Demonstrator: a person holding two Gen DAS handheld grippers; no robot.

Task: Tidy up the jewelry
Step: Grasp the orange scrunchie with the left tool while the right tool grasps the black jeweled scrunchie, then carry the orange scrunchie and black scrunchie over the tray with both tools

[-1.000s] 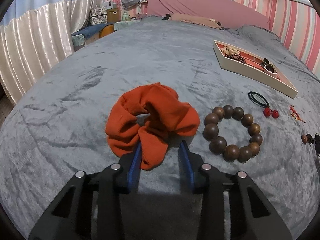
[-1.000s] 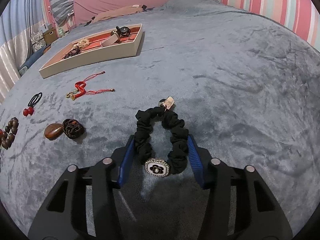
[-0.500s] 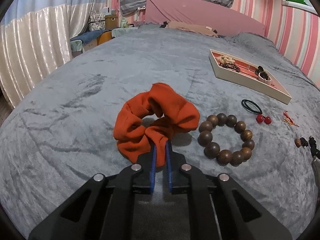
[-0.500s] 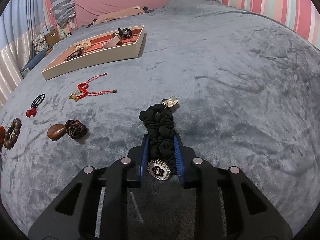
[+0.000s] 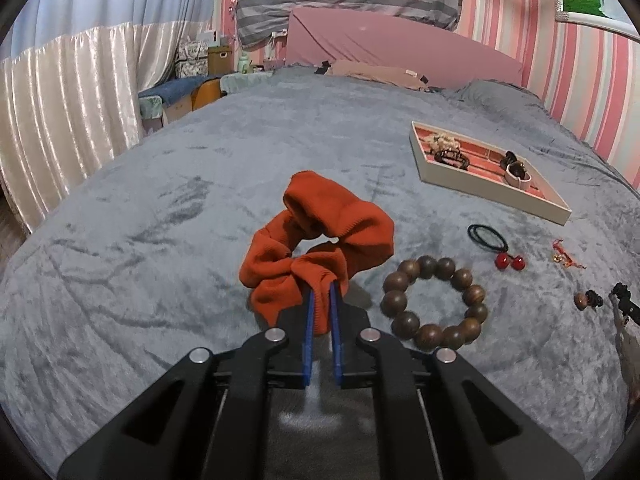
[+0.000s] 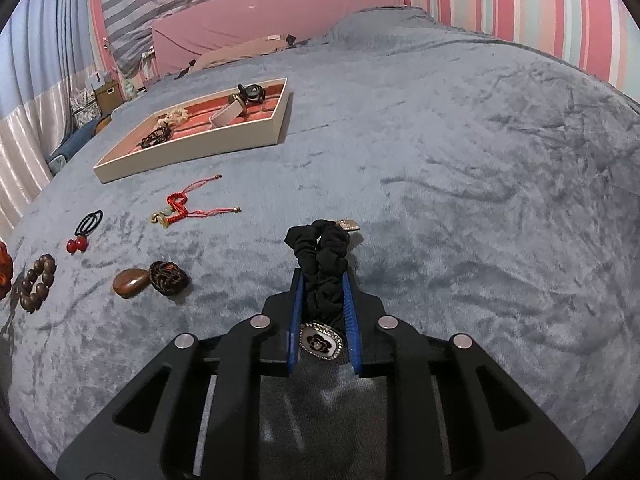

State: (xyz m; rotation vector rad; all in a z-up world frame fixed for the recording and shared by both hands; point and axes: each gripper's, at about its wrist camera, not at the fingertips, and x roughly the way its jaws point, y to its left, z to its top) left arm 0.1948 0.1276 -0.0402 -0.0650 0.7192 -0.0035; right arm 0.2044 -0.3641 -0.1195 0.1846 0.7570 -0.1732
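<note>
My left gripper [image 5: 321, 292] is shut on the near fold of an orange scrunchie [image 5: 320, 236] and holds it a little above the grey blanket. My right gripper [image 6: 322, 280] is shut on a black scrunchie [image 6: 322, 256] with a white flower charm [image 6: 320, 343] between the fingers; it is lifted off the blanket. The cream jewelry tray [image 5: 486, 190] with a red lining lies at the far right in the left wrist view and at the far left in the right wrist view [image 6: 224, 140]. It holds several pieces.
On the blanket lie a wooden bead bracelet [image 5: 434, 306], a black hair tie with red balls [image 5: 494, 244], a red cord charm [image 6: 182, 210] and two brown nut-like pieces [image 6: 150, 280]. A pink headboard [image 5: 400, 52] and white curtains [image 5: 60, 120] border the bed.
Both grippers closed from open, the left on the orange scrunchie and the right on the black one. Both then rose and lifted the scrunchies off the blanket.
</note>
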